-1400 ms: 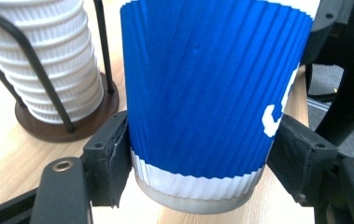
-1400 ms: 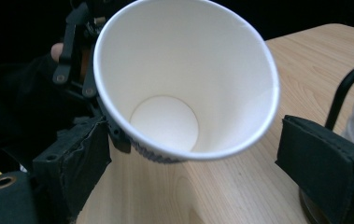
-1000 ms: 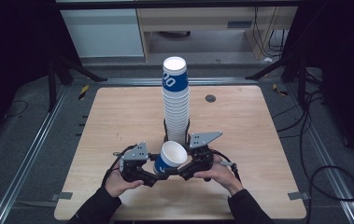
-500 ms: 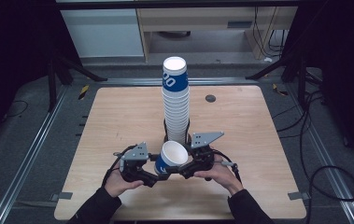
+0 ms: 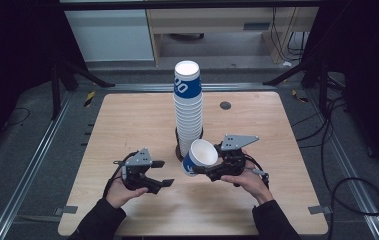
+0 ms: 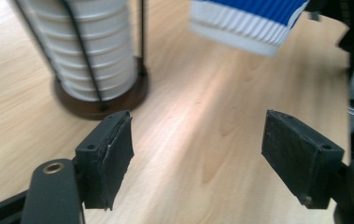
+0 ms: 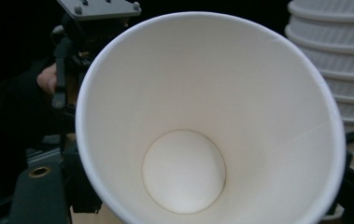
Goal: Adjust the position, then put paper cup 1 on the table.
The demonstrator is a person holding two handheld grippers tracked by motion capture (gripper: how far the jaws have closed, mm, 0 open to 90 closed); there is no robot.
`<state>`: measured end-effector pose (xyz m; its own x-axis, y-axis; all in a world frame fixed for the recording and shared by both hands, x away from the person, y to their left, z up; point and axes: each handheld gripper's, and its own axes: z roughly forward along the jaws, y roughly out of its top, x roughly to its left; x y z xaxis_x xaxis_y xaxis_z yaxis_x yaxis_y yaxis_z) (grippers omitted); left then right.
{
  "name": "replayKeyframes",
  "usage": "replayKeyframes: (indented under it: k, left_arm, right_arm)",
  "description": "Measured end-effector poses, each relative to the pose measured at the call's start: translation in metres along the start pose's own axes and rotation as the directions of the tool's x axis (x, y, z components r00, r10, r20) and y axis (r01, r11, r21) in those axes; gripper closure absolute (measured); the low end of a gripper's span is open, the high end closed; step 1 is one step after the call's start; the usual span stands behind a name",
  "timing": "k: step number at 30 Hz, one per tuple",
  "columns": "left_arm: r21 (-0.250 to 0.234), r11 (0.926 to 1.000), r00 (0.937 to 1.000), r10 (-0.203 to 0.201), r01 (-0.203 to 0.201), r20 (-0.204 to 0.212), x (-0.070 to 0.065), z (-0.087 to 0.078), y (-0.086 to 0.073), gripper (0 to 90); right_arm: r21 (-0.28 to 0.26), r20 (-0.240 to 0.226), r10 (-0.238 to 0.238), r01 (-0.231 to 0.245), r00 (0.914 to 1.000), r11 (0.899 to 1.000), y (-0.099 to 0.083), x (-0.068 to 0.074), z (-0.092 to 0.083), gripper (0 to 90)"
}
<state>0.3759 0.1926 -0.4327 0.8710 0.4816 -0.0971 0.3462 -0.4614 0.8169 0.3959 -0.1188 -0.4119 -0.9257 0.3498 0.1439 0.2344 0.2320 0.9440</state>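
**Paper cup gripped by the right gripper, beside the stack**

The paper cup (image 5: 200, 156), blue-sleeved with a white inside, sits just below the centre of the high view, tilted so its mouth faces up and to the right. The right gripper (image 5: 212, 170) is clamped on it; its jaws have just been closing, with the cup between them. In the right gripper view the cup's white interior (image 7: 202, 126) faces the camera, with the black jaws at either side of it at the bottom of the frame.

The left gripper (image 5: 163, 173), at lower left of centre, has its jaws spread wide with nothing between them; in the left gripper view bare table (image 6: 202, 135) shows between the pads.

The tall stack of cups (image 5: 188, 107) stands in a wire holder (image 6: 101, 95) at the middle of the table, just above and left of the held cup.
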Motion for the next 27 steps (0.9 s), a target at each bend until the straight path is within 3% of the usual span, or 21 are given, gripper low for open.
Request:
replayKeyframes:
  k: [9,15,18,23,26,27]
  left_arm:
    - [-0.04,0.9948,0.9903,-0.098,0.094,-0.099,0.017,-0.011,-0.004,22.1]
    - [-0.024,0.9917,0.9817,-0.128,0.126,-0.141,0.022,-0.01,-0.007,21.7]
    - [-0.024,0.9908,0.9787,-0.135,0.133,-0.155,0.024,-0.01,-0.008,21.5]
    - [-0.034,0.9882,0.9717,-0.153,0.149,-0.18,0.027,-0.013,-0.01,21.1]
    - [-0.041,0.9863,0.9667,-0.165,0.16,-0.196,0.03,-0.015,-0.011,21.0]
    - [-0.04,0.9859,0.9651,-0.167,0.162,-0.201,0.03,-0.016,-0.011,21.0]
  right_arm:
    - [0.028,0.1,0.009,-0.012,0.995,1.0,0.0,-0.01,-0.015,20.7]
    - [0.041,0.202,0.021,-0.03,0.9791,0.999,0.0,-0.018,-0.028,20.6]
    - [0.054,0.261,0.016,-0.031,0.9653,0.998,0.001,-0.022,-0.035,20.6]
    - [0.069,0.358,0.033,-0.062,0.9332,0.996,0.0,-0.031,-0.045,20.5]
    - [0.086,0.426,0.038,-0.083,0.9038,0.993,-0.003,-0.035,-0.05,20.6]
    - [0.085,0.435,0.042,-0.087,0.8996,0.993,-0.003,-0.036,-0.051,20.5]
